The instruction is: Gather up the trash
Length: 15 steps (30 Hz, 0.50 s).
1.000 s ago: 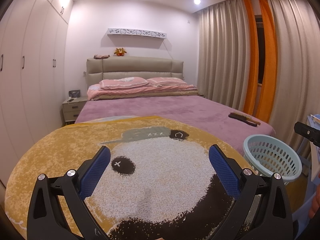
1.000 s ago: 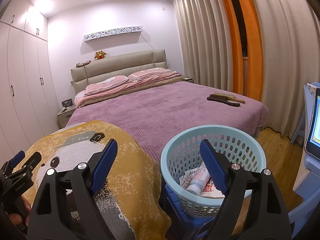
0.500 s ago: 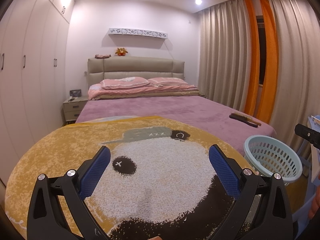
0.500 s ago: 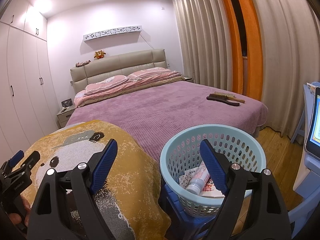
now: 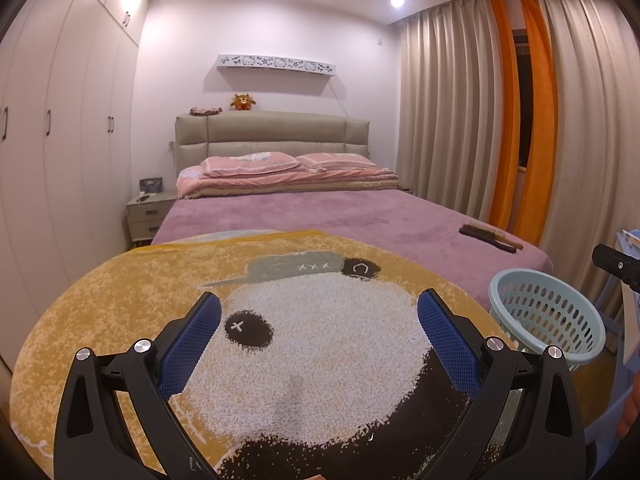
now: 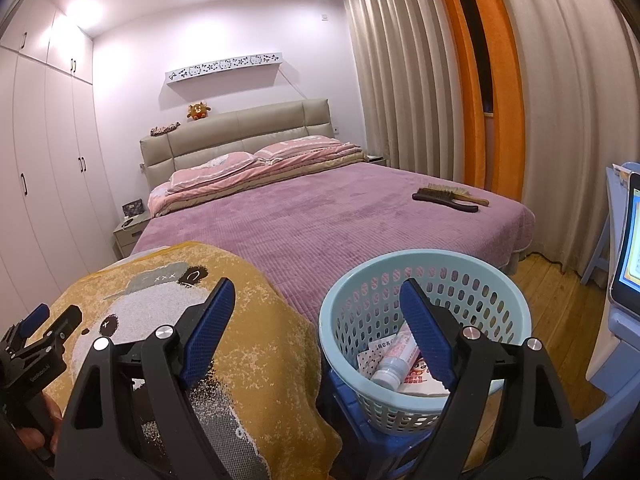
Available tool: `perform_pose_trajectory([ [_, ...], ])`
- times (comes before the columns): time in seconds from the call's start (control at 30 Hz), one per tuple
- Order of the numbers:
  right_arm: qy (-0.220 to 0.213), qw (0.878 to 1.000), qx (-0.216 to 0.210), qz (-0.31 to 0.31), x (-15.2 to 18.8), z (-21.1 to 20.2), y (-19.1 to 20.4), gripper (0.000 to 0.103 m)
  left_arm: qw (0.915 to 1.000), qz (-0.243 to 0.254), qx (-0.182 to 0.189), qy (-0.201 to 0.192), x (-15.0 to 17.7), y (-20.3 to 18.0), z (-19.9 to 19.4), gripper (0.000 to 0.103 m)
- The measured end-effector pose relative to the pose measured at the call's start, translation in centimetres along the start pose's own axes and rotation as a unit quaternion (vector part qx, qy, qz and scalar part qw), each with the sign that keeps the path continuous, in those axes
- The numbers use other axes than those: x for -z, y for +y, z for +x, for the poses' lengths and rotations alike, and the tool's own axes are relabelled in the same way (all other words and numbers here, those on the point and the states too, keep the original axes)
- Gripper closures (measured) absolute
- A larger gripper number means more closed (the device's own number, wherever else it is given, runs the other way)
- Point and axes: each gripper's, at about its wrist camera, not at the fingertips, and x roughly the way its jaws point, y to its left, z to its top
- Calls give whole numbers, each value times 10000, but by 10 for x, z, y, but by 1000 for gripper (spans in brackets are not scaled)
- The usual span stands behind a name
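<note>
A light blue plastic basket [image 6: 360,288] stands on a blue stool at the foot of the bed; it also shows in the left wrist view [image 5: 520,280]. Inside lie a white tube [image 6: 394,362] and flat printed wrappers [image 6: 420,382]. My right gripper [image 6: 316,332] is open and empty, held just in front of the basket's left rim. My left gripper [image 5: 320,336] is open and empty above the yellow panda blanket [image 5: 140,292]. The left gripper also shows at the left edge of the right wrist view [image 6: 36,344].
A purple bed [image 6: 320,216] carries two brushes [image 6: 448,198] near its right edge. Wardrobes [image 5: 48,140] line the left wall, curtains [image 6: 420,80] the right. A nightstand [image 5: 148,216] stands by the headboard. A screen [image 6: 630,240] stands at far right on blue furniture.
</note>
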Motion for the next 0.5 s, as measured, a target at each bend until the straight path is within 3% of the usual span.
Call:
perform_pose_trajectory([
  [0.5, 7, 10000, -5, -41, -1, 1, 6, 23, 10000, -1, -1, 3, 0, -1, 1, 7],
])
